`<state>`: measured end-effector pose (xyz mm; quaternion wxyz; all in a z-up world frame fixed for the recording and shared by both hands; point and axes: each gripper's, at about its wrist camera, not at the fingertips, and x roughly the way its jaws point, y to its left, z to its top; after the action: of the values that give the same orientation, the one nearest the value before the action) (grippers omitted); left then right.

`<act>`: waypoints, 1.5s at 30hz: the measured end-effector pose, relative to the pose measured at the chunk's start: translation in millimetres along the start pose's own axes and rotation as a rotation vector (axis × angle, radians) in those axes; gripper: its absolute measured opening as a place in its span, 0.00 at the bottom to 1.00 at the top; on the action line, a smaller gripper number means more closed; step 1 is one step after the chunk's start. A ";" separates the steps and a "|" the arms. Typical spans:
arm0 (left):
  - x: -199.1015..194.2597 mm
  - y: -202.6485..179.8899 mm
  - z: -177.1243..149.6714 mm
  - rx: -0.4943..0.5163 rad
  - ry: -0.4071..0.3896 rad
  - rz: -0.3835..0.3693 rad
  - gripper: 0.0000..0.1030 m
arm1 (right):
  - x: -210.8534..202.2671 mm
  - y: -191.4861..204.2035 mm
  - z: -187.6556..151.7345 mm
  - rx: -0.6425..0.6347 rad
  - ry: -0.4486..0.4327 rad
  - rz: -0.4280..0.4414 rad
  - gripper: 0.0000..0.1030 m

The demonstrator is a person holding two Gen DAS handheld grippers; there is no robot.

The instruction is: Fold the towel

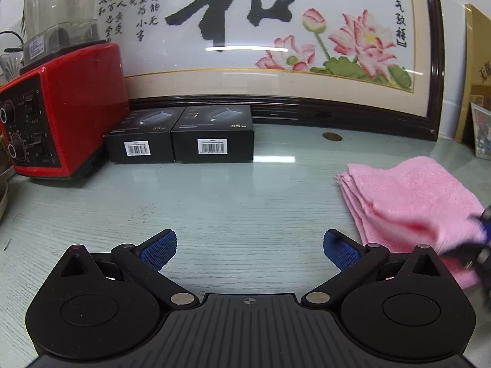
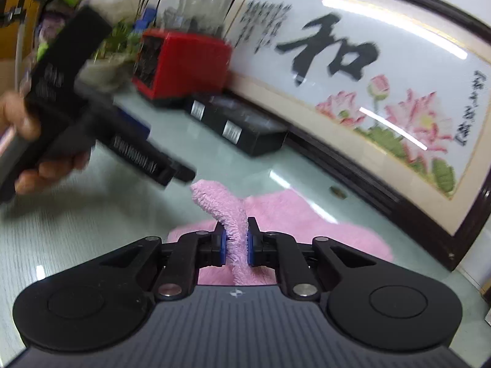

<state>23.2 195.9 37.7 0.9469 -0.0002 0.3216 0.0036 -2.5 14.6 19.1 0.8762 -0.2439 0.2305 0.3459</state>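
blurred: left gripper [image 2: 184,173] | cut off: towel [image 1: 414,202] right edge

A pale grey-green wood-grain tabletop [image 1: 214,202] reflects ceiling lights. A dark-framed lotus cross-stitch picture [image 1: 264,40] leans behind a red blender base [image 1: 61,110] and two black boxes [image 1: 181,136].

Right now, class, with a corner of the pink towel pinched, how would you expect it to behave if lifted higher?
Probably floppy: the pink towel bends limply where the right gripper pinches it. Likely light, since a small pinch raises it. The stacked folded layers could slide apart, as nothing holds them.
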 end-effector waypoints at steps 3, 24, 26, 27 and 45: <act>0.0 -2.2 -1.1 0.018 0.004 -0.009 1.00 | 2.0 -2.7 -1.1 0.016 0.010 0.030 0.23; -1.7 -62.4 -10.1 0.248 -0.054 -0.202 1.00 | -25.7 -146.0 -69.4 0.830 0.030 0.534 0.82; 2.3 -69.9 -14.1 0.296 -0.032 -0.177 1.00 | -31.6 -146.7 -65.4 0.830 0.017 0.527 0.83; 2.7 -69.3 -13.8 0.292 -0.025 -0.180 1.00 | -37.3 -146.0 -62.3 0.821 -0.002 0.520 0.85; -1.9 -51.2 -11.0 0.206 -0.056 -0.133 1.00 | -6.0 -189.4 -45.0 0.914 -0.052 0.422 0.93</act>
<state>15.4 144.6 30.0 0.9486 0.0759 0.2931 -0.0921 119.1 -136.4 38.4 0.8098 0.2253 0.3807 0.3854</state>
